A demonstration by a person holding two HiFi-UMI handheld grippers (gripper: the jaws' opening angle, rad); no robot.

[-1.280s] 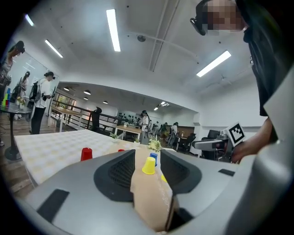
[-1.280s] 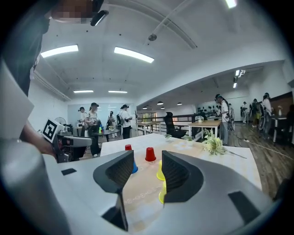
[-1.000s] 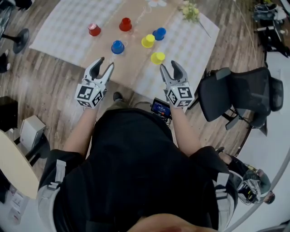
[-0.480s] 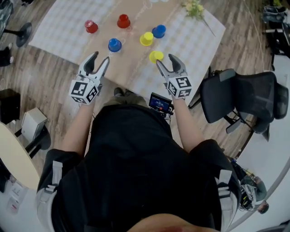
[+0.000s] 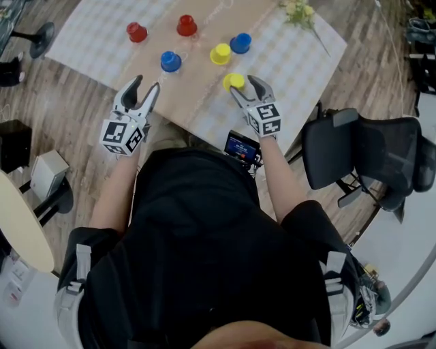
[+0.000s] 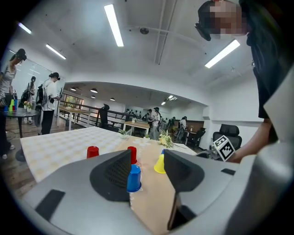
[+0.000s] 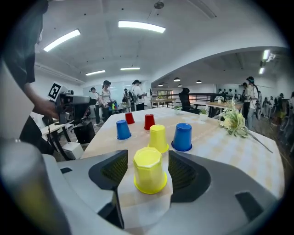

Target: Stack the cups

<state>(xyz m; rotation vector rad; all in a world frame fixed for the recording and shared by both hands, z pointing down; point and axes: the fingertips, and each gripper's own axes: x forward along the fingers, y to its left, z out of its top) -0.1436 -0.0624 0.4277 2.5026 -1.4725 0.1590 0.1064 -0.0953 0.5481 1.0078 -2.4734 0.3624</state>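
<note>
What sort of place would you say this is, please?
Probably a large open-plan office or lab: long ceiling strip lights, other people standing at further tables, and a black office chair.

I am seeing a checked tablecloth point(image 5: 88, 48) lying across the top of the frame, flowers point(image 5: 300, 12) resting at its upper right, and a black office chair point(image 5: 368, 153) standing at the right.
</note>
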